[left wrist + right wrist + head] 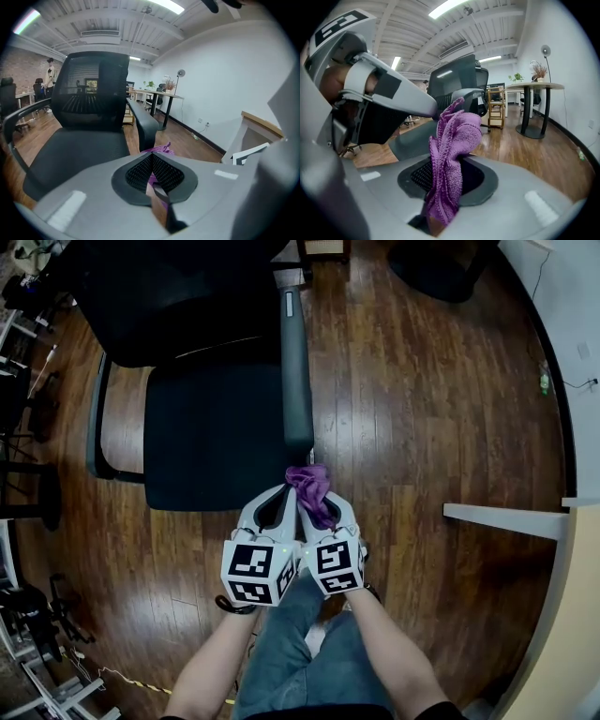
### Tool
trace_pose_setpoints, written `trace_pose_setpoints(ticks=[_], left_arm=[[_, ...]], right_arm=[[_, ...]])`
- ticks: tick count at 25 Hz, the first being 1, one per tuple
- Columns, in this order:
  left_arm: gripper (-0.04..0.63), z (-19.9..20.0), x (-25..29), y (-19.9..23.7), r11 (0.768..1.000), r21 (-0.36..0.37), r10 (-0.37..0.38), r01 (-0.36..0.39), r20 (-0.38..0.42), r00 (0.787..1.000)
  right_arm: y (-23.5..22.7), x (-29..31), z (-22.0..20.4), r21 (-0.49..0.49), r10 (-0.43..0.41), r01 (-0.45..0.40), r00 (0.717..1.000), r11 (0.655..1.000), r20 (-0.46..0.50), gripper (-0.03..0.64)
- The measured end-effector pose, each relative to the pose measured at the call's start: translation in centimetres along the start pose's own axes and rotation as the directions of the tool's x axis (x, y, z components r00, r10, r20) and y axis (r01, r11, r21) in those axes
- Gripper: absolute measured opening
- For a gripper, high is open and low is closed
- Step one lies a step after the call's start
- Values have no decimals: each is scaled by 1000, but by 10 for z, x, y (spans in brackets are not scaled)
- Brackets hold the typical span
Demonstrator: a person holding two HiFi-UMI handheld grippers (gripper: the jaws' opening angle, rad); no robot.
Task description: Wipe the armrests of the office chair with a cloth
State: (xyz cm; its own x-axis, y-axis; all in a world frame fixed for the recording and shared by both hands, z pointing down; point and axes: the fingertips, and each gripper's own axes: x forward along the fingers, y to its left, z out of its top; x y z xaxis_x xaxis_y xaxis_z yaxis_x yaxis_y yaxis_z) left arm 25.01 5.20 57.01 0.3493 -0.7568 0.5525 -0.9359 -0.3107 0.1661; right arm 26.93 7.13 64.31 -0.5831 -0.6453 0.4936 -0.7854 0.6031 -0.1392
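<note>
A black office chair (211,418) stands on the wood floor, its right armrest (296,371) running toward me. Both grippers hover side by side just in front of that armrest's near end. My right gripper (323,507) is shut on a purple cloth (312,488), which bunches up above its jaws (452,154). My left gripper (279,505) is shut with nothing between its jaws; in the left gripper view the purple cloth (161,150) shows just beyond them, with the armrest (143,123) and chair seat (75,152) ahead.
A white ledge (506,519) and a pale counter edge (572,615) lie to my right. Black stands and cables (28,606) crowd the left edge. The chair's left armrest (97,423) is on the far side. A desk with a lamp (161,96) stands farther back.
</note>
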Motion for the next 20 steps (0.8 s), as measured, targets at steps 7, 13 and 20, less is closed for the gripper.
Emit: trace_pose_setpoints(ticks=[7, 13, 20], left_arm=[[5, 15, -7, -13, 1000, -1, 2, -2, -3, 1000], [5, 59, -13, -5, 1000, -29, -3, 4, 34, 999], [5, 132, -5, 8, 998, -7, -59, 60, 90, 994]], right_arm=[[-7, -17, 29, -1, -8, 8, 1000, 1000, 24, 103], [-18, -28, 89, -22, -30, 31, 998, 999, 60, 103], [-40, -25, 177, -24, -95, 99, 987, 995, 132, 102]])
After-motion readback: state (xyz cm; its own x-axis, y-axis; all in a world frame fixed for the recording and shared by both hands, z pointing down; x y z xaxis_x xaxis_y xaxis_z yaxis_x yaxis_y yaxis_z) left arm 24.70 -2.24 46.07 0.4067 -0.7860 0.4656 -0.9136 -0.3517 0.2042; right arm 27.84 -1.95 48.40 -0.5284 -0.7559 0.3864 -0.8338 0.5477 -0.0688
